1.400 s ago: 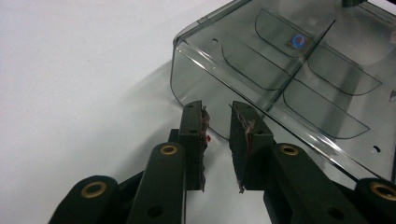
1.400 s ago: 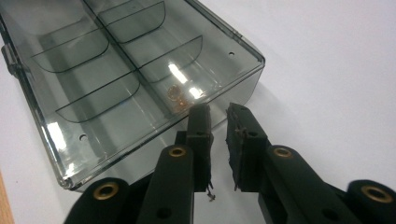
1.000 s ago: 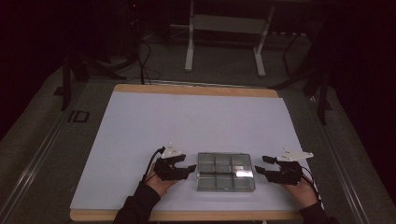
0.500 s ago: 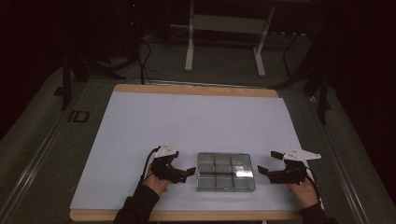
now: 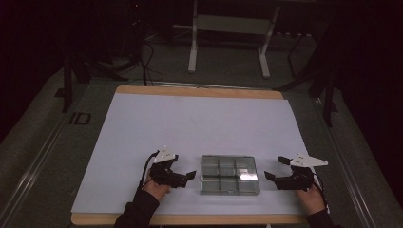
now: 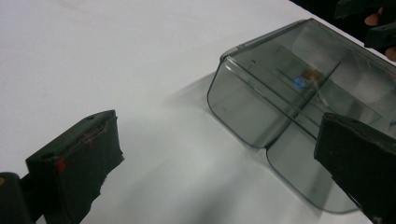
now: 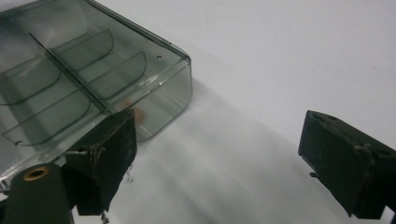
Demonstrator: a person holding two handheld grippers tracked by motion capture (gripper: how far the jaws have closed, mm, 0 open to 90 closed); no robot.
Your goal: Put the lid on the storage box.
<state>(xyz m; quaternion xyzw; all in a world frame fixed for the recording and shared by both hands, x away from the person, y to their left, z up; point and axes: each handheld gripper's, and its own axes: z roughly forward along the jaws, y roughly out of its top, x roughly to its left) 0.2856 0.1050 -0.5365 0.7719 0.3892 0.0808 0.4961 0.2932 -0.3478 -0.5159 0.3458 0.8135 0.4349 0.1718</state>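
A smoky clear plastic box (image 5: 229, 174) with several compartments lies flat on the white sheet near the table's front edge. My left gripper (image 5: 187, 177) sits just left of it, pointing at its left side, a small gap apart. My right gripper (image 5: 274, 167) sits just right of it, also apart. Both have just been opening and stand open with nothing between the jaws. In the left gripper view the box (image 6: 289, 93) lies ahead of the gripper (image 6: 217, 172), with a tiny blue bit (image 6: 299, 83) inside. In the right gripper view the box (image 7: 84, 79) lies ahead-left of the gripper (image 7: 238, 158).
The white sheet (image 5: 204, 128) covers a wooden-edged table (image 5: 199, 90), with bare sheet behind the box. Beyond the table are a white stand's legs (image 5: 192, 52) and cables (image 5: 149, 61) on a dark floor. The other hand's gripper (image 6: 369, 23) shows past the box.
Both grippers' jaws have spread wider. The right gripper has drawn slightly away from the box's right side. The box has stayed put.
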